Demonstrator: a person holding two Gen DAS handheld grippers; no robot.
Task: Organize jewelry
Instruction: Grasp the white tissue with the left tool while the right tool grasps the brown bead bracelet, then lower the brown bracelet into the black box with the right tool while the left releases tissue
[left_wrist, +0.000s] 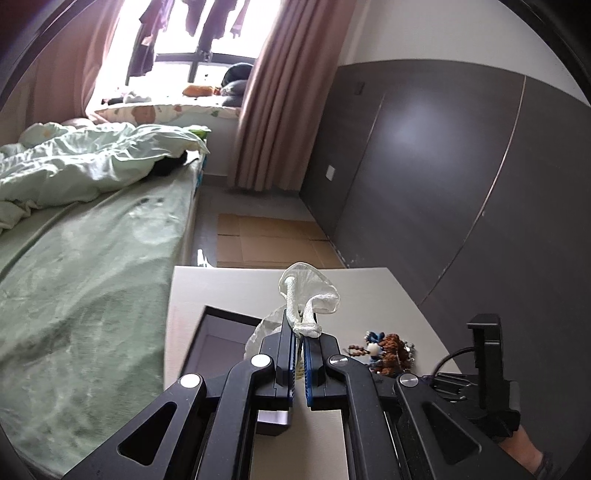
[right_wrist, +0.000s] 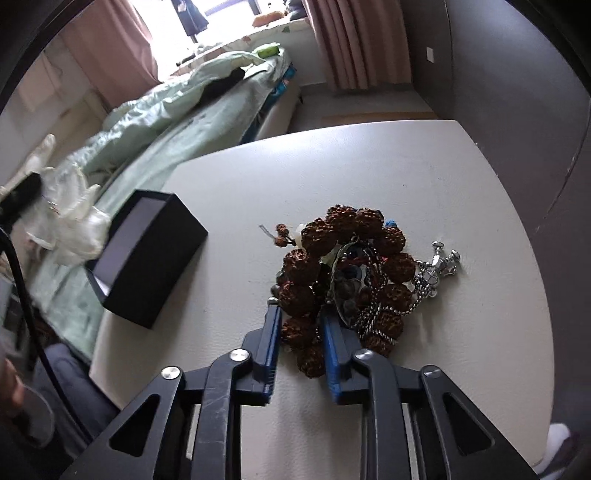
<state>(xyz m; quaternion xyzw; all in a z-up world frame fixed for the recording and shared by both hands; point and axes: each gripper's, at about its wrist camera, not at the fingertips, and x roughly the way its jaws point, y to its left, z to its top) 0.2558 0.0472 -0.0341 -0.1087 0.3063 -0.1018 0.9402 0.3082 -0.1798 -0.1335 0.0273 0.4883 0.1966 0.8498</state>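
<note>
My left gripper (left_wrist: 300, 328) is shut on the drawstring of a white sheer pouch (left_wrist: 308, 291) and holds it above an open black jewelry box (left_wrist: 218, 332). The pouch (right_wrist: 74, 221) and the box (right_wrist: 147, 254) also show at the left of the right wrist view. A pile of jewelry lies on the white table (right_wrist: 369, 177): a brown bead bracelet (right_wrist: 332, 258), a silver chain with charms (right_wrist: 436, 269) and a blue piece. My right gripper (right_wrist: 299, 314) is partly open, its fingers on either side of the bracelet's near beads. The pile (left_wrist: 388, 350) shows in the left wrist view too.
A bed with green sheets (left_wrist: 92, 258) runs along the table's left side. A dark wardrobe wall (left_wrist: 443, 166) stands on the right. Cardboard (left_wrist: 266, 236) lies on the floor beyond the table. Pink curtains (left_wrist: 273, 92) and a window are at the back.
</note>
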